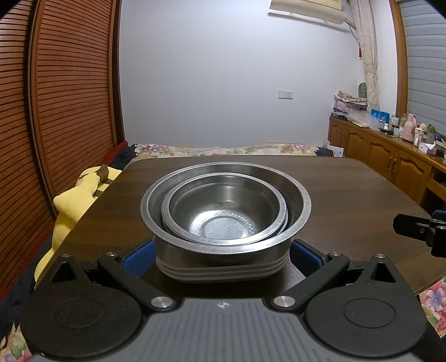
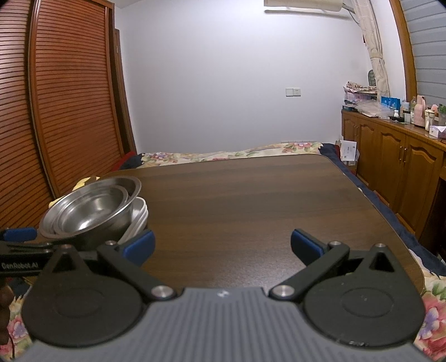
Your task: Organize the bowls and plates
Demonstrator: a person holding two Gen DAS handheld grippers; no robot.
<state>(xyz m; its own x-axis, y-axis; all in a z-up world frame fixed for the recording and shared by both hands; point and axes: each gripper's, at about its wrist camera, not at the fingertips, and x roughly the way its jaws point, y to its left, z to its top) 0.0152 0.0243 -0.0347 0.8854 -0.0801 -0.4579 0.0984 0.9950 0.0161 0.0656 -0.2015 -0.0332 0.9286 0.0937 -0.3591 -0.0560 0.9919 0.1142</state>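
- Pretty clearly a bedroom at home: bed with a floral bedspread (image 2: 223,153) right behind the dark wood table (image 2: 251,200)
- Louvered wardrobe doors (image 1: 69,97), wooden sideboard (image 2: 390,156) cluttered with bottles, air conditioner (image 1: 306,11) up top

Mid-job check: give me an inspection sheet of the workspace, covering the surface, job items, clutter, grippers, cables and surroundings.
Surface: dark wooden table, bare across its middle and right.
Job's things: nested steel bowls sit on a stack of white plates at the table's near left.
Clutter: nothing seen on the table.
Grippers: left gripper open, jaws either side of the plate stack, contact not clear; right gripper open over bare table, holding nothing.
Cables: nothing seen.
Surroundings: yellow plush toy beside the table's left edge; floral bedding behind; slatted wooden doors on the left; wooden cabinets with bottles and boxes on the right.
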